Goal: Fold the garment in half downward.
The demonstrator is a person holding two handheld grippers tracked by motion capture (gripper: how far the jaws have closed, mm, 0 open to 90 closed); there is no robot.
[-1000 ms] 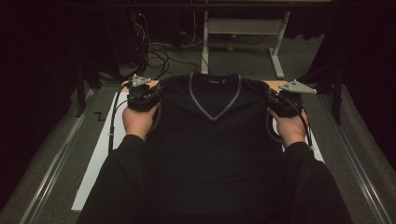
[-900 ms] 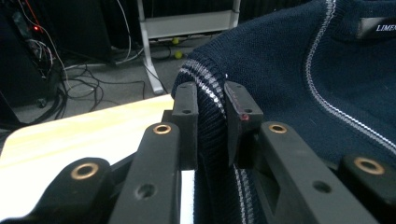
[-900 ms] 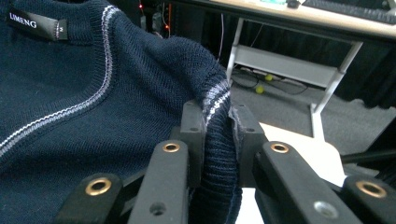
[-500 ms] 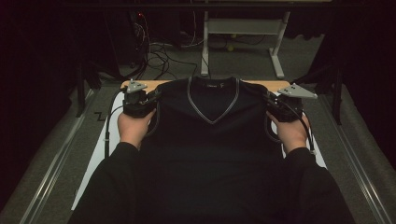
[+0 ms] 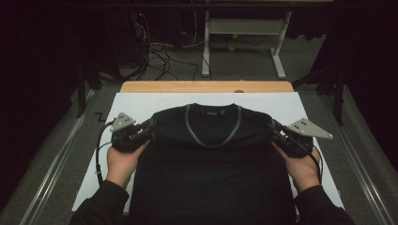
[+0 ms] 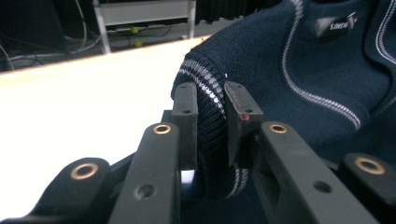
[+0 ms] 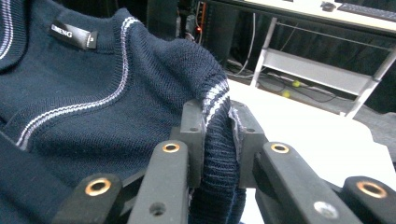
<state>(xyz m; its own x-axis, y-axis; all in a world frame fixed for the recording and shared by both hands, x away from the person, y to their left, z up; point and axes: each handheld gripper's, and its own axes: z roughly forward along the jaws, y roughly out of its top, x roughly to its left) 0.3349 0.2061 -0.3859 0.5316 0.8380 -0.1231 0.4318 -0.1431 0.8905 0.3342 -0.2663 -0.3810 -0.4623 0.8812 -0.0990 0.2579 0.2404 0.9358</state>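
Observation:
A dark navy V-neck sweater (image 5: 211,154) with a pale striped collar lies on the white board (image 5: 141,103), its lower part running toward the person. My left gripper (image 5: 151,125) is shut on the sweater's left shoulder edge; the left gripper view shows the striped knit rim (image 6: 211,116) pinched between the jaws. At the opposite shoulder my right gripper (image 5: 274,127) is shut on the sweater too, the rolled striped rim (image 7: 219,135) clamped between its pads. A black label (image 7: 72,32) sits inside the collar.
The white board rests on a wooden table whose edge (image 5: 206,86) shows at the back. Beyond it stand a white metal frame (image 5: 244,33) and tangled cables (image 5: 159,54) on the floor. Metal rails (image 5: 51,164) run along both sides.
Both hands have pulled back toward the person and come down, carrying the sweater from the far table edge onto the white board. Both grips stay the same.

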